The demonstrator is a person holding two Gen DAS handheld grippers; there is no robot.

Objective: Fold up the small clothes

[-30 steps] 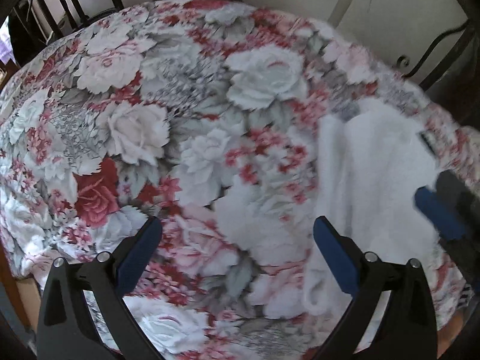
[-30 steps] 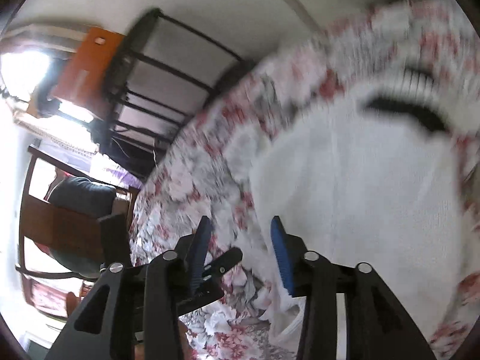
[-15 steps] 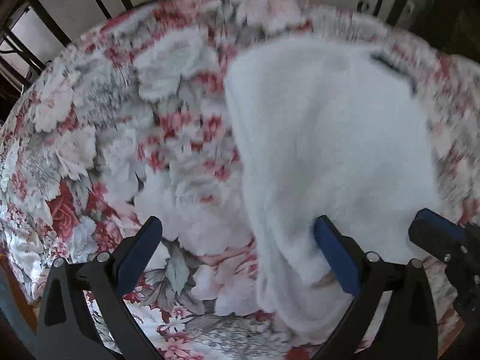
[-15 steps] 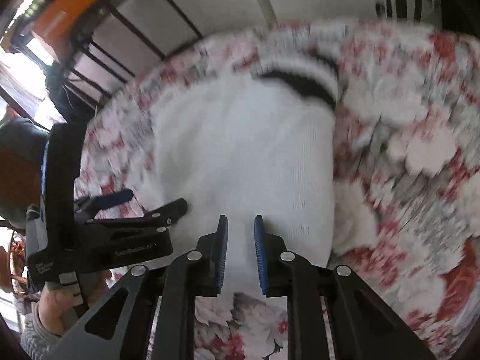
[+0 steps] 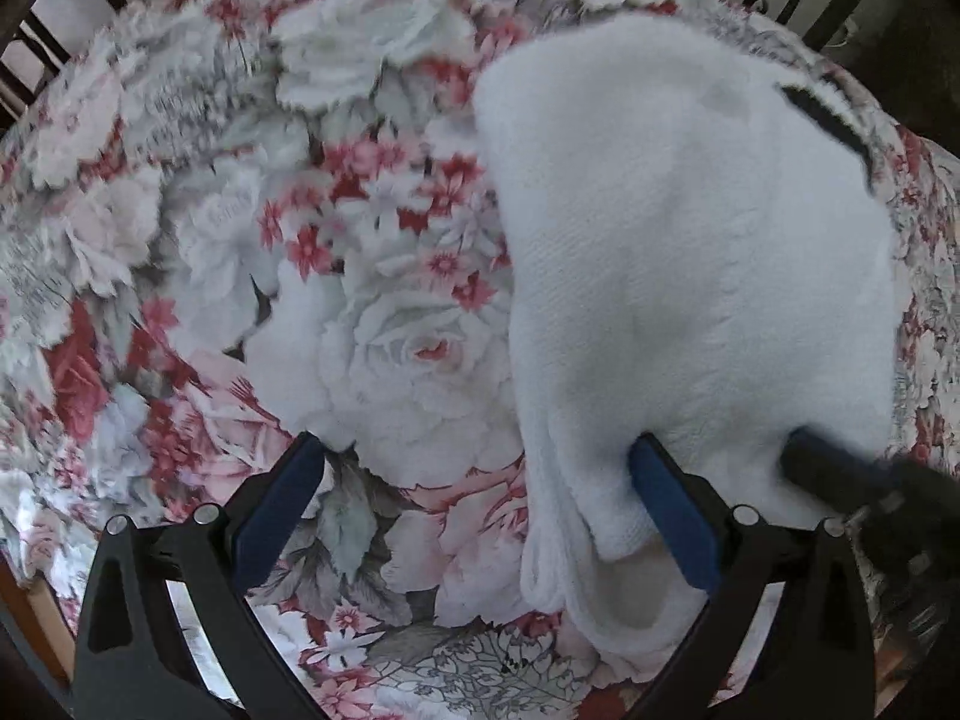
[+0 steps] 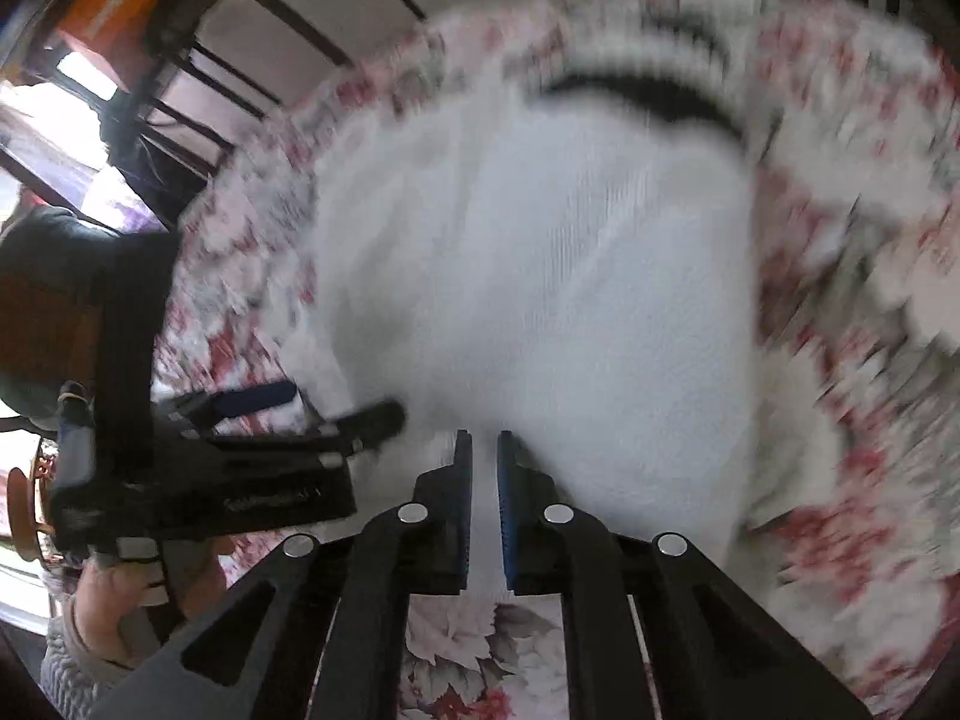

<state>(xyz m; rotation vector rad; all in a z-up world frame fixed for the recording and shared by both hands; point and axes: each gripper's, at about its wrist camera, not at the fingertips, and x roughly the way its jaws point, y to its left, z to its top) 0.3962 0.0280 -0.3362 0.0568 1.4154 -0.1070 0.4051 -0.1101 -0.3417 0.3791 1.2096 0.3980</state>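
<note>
**Right Grip Set, Left Open at the Garment Edge**

My right gripper has its jaws nearly together, pinching the near hem of the white knit garment at lower centre of the right view. My left gripper stands with jaws wide apart; its right finger touches the garment's near-left edge, the other sits over bare cover. It holds nothing.

The garment lies flat on the floral bedspread, filling the right half of the left view, its black-striped trim at the far end in the upper right.

Risks, in my judgement: one-sided tension from the right could skew or bunch the knit, and the left jaws may take the cover along with the cloth. The right view is smeared, so the depth of my pinch is unverified.

Count: one garment, two grippers, one bedspread.
</note>
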